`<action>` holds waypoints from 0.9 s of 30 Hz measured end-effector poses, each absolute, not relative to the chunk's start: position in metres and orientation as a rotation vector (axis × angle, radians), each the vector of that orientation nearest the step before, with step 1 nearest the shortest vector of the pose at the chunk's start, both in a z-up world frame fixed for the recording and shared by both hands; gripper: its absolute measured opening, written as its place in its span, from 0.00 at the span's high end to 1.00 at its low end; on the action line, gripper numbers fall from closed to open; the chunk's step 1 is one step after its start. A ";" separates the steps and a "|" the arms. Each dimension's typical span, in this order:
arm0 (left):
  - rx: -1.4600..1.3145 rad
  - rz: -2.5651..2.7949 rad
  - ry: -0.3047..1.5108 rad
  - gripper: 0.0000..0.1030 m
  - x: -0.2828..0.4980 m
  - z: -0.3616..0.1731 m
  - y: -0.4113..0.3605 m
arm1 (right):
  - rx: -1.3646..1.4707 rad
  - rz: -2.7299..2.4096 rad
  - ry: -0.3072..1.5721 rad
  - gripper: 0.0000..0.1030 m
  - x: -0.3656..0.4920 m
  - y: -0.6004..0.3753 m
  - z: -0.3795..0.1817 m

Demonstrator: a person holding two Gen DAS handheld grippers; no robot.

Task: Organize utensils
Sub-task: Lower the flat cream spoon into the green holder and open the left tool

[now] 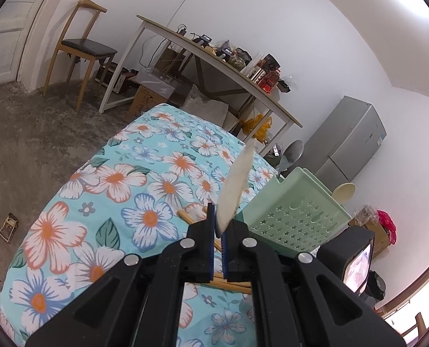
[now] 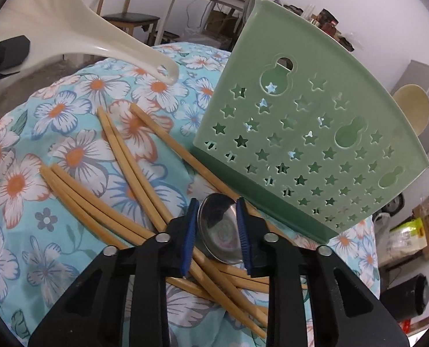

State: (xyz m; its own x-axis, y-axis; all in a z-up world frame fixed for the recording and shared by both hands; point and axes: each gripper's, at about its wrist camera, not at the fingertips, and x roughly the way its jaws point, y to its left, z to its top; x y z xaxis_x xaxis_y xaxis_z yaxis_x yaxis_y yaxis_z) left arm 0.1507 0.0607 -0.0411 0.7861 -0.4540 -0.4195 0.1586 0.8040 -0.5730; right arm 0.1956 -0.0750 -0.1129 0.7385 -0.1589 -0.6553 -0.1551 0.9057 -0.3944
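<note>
The right gripper has its blue pads against a shiny metal spoon bowl lying on wooden chopsticks beside the green star-holed holder, while the left gripper, clamped shut, holds a cream ladle upright, its full handle visible only from the right wrist.

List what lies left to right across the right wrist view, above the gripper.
White ladle → wooden chopsticks → metal spoon between the right gripper pads → green utensil holder → cream spoon behind it.
</note>
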 end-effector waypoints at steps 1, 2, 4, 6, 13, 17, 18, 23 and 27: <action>-0.544 -0.347 0.577 0.97 0.150 -0.042 0.062 | -0.441 -0.002 0.756 0.88 0.196 -0.075 -0.113; -0.544 -0.346 0.575 0.97 0.150 -0.041 0.062 | -0.430 -0.006 0.765 0.90 0.198 -0.075 -0.113; -0.541 -0.345 0.568 0.97 0.149 -0.041 0.064 | -0.416 -0.010 0.771 0.92 0.200 -0.075 -0.112; -0.536 -0.344 0.559 0.97 0.147 -0.037 0.064 | -0.402 -0.005 0.763 0.94 0.198 -0.077 -0.107; -0.513 -0.354 0.502 0.97 0.133 -0.016 0.063 | -0.287 0.019 0.689 0.96 0.181 -0.107 -0.068; -0.487 -0.390 0.445 0.97 0.121 0.003 0.059 | -0.132 0.056 0.651 0.98 0.163 -0.143 -0.038; -0.487 -0.403 0.431 0.97 0.118 0.009 0.058 | -0.086 0.064 0.645 0.98 0.161 -0.153 -0.031; -0.451 -0.459 0.373 0.97 0.114 0.040 0.046 | 0.093 0.100 0.617 0.98 0.143 -0.194 -0.008; -0.379 -0.482 0.358 0.97 0.122 0.063 0.030 | 0.185 0.111 0.591 0.99 0.128 -0.218 0.007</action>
